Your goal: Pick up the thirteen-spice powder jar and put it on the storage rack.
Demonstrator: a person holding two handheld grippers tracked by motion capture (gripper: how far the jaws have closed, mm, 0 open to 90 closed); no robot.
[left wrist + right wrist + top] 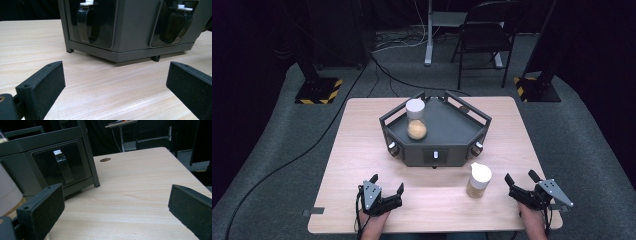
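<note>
Black two-jaw left tool point(387, 185), right tool point(520, 181), grey three-cornered plates, trailing cables

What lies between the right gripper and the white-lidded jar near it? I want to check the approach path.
Nothing: in the high view, bare wooden tabletop separates the right gripper from the white-lidded jar, and its jaws stand open.
</note>
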